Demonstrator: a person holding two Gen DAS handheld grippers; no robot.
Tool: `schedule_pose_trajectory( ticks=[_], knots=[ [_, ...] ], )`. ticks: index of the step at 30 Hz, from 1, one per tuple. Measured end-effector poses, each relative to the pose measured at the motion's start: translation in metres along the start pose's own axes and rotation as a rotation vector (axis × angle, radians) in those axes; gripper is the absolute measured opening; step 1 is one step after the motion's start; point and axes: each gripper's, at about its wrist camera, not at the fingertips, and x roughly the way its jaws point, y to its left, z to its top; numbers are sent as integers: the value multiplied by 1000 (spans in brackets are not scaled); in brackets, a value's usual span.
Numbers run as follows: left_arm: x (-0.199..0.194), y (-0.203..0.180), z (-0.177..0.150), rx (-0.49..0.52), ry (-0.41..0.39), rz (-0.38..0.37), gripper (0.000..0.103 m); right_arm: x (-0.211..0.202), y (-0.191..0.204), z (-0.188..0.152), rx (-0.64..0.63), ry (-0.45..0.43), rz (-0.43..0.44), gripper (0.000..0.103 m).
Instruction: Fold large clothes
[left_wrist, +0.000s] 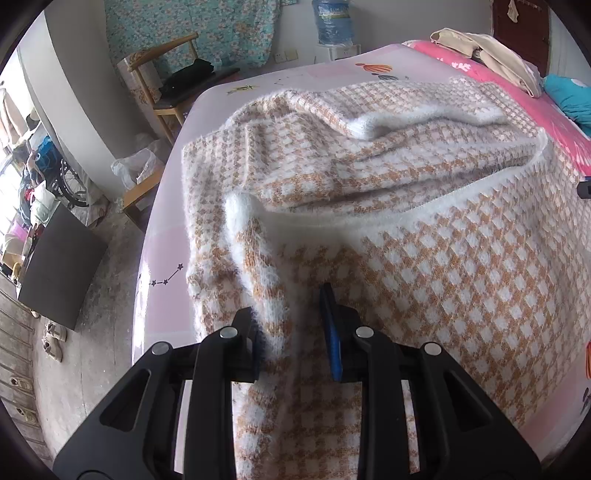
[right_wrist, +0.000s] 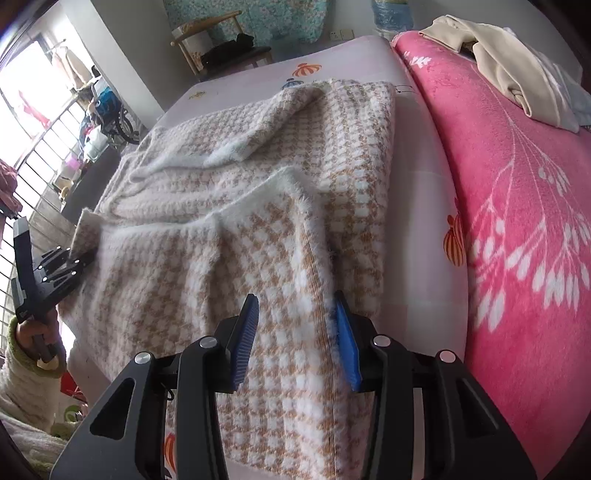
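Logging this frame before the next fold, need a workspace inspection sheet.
Surface: bed sheet, pale pink, cartoon prints.
Job's things: checked fuzzy sweater spread out, sleeves folded across.
Clutter: pink blanket; beige garment; teal cloth.
Grippers: left tongs pinch a raised sweater fold; right tongs straddle the sweater's side edge, pads not pressing.
Cables: nothing seen.
Surroundings: wooden chair, water jug, wheelchair.

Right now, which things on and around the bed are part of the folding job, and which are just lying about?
Job:
- checked sweater
- left claw, gripping the sweater's corner
- right claw, around its edge

Lying about:
- pink blanket
- beige garment
- teal cloth
- wooden chair
- water bottle
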Motion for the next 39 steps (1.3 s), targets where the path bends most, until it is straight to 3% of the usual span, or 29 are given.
schedule_pose_trajectory(
  ticks=[7, 11, 26, 30, 31, 36, 39],
  knots=[
    [-1, -1, 0, -6, 1, 6, 25, 17, -2, 16, 14, 26, 23, 40],
    [-1, -2, 0, -4, 0, 7, 25, 16, 4, 9, -18, 60, -22, 40],
    [-1, -2, 0, -5, 0, 8, 25, 22, 13, 14, -56, 61, -83, 39],
    [-1, -1, 0, -8, -5, 7, 25, 19, 20, 11, -78, 31, -127, 21],
    [-2, -1, -1, -10, -9, 8, 25, 17, 22, 11, -82, 23, -136, 11],
    [-13, -3, -6, 14, -56, 41, 10, -9, 37, 4, -116, -62, -175, 8],
    [-31, -1, -9, 17, -111, 56, 8, -31, 48, -3, -140, -121, -189, 8]
  ],
)
